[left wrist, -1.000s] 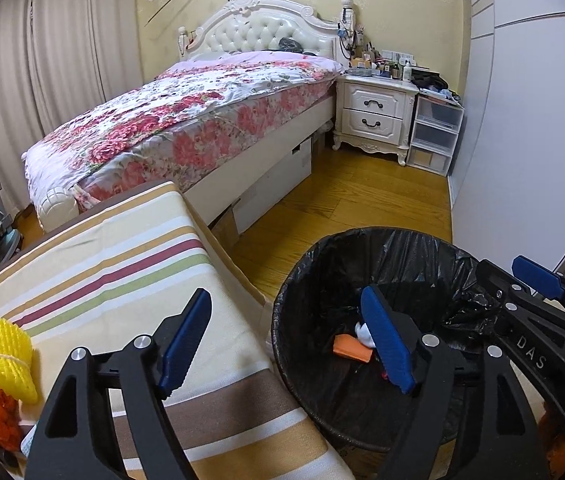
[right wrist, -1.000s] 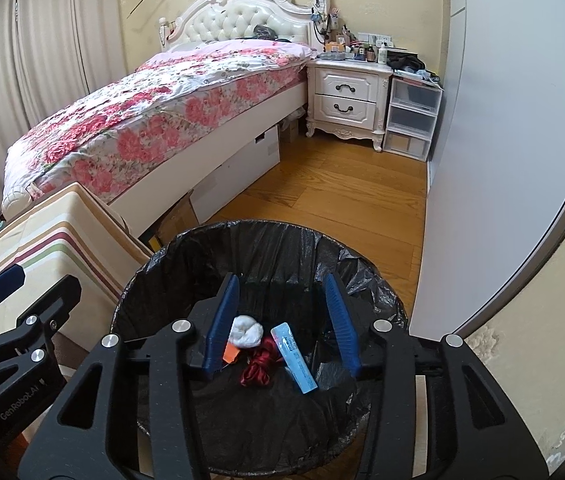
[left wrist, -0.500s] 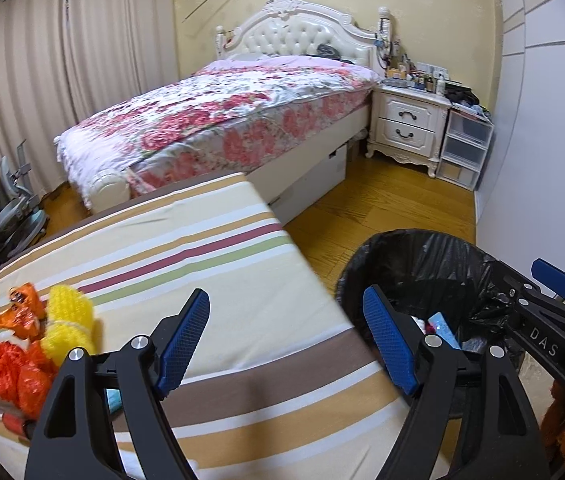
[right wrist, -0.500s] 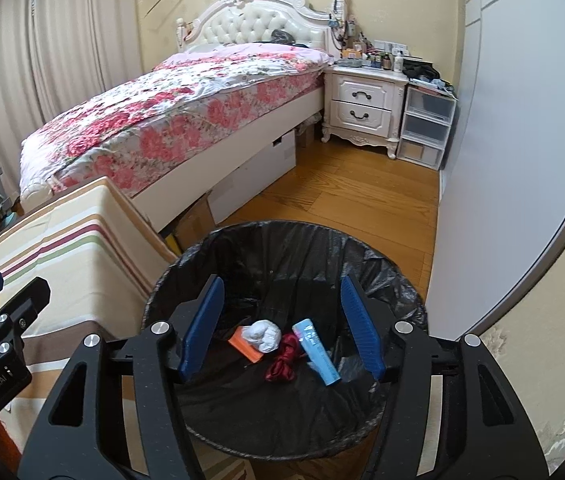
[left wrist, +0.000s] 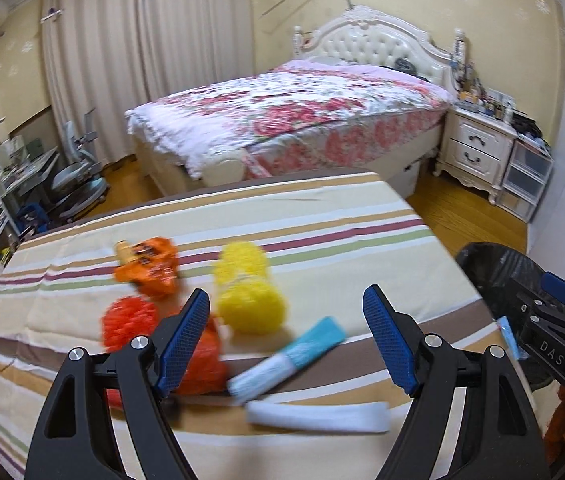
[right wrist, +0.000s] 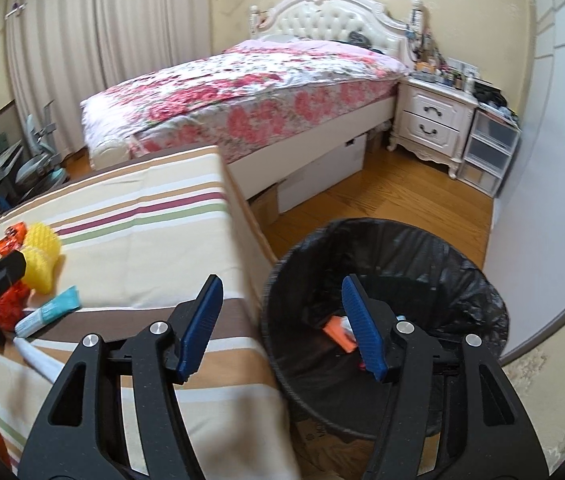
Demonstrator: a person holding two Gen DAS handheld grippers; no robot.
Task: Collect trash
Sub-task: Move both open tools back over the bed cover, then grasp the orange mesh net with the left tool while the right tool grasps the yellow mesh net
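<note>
Both claws have swung away from the round black-lined trash bin [right wrist: 386,304] and back over the striped cloth table [left wrist: 322,216], so a drop looks done and more trash waits. The left gripper [left wrist: 286,340] is apart and empty above a blue and white paper packet [left wrist: 288,358], with yellow foam net [left wrist: 248,290] at 11 o'clock and a white strip [left wrist: 318,418] at 6. The right gripper [right wrist: 282,328] is apart and empty over the table's edge, bin at 3 o'clock; the table's far half has open room
</note>
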